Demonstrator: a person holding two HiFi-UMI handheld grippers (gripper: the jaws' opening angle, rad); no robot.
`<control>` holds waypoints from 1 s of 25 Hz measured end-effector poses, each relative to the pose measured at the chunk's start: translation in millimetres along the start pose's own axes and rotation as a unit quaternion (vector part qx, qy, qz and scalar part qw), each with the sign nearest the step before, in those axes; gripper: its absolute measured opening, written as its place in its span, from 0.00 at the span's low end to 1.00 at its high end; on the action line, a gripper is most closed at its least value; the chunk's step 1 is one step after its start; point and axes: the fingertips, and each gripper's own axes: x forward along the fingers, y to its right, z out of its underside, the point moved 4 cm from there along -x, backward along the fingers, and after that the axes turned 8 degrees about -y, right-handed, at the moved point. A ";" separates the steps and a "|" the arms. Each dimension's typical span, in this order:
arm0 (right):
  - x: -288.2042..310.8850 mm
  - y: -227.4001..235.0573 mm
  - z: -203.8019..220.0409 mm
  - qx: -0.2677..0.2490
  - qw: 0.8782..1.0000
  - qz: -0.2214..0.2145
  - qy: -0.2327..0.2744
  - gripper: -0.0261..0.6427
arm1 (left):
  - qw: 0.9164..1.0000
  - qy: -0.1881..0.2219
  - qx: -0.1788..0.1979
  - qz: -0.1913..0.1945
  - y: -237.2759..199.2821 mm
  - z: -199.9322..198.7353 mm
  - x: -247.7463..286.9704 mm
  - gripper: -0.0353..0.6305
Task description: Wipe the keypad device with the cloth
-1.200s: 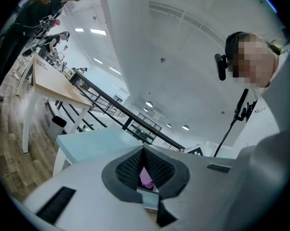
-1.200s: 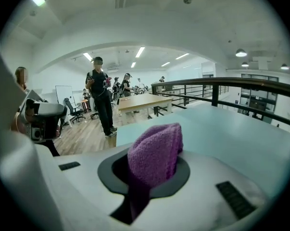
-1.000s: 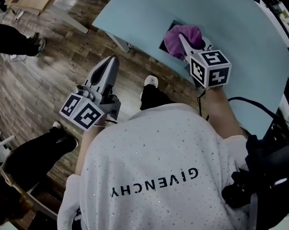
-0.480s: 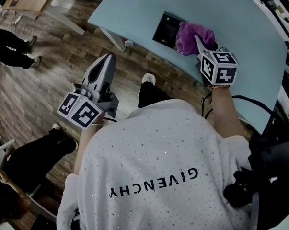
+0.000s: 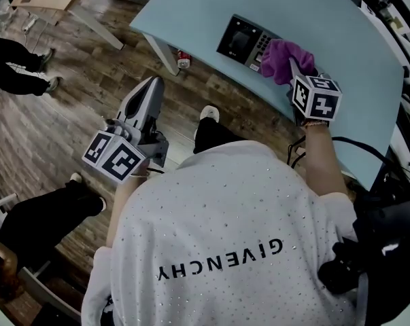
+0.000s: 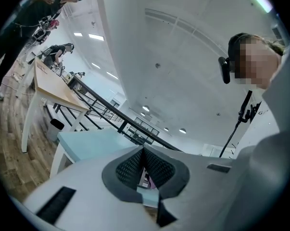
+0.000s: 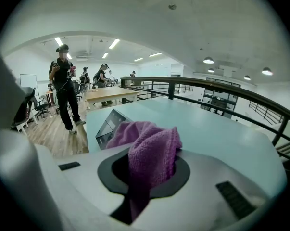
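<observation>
The right gripper is clamped on the cloth at the keypad device's end on the worktop. The left gripper hangs closed and empty. Unbraced, the device could slide off the near edge.

At the blue table there are one keypad device and one purple cloth. Two grippers: the right gripper over this table, the left gripper off its edge. Beyond the table stand perhaps four people, far and small, near one wooden table.
</observation>
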 end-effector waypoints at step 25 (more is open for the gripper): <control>76.0 -122.7 -61.8 -0.041 0.987 -0.157 0.015 0.09 | 0.996 0.027 -0.029 -0.078 -26.5 21.3 -41.3 0.06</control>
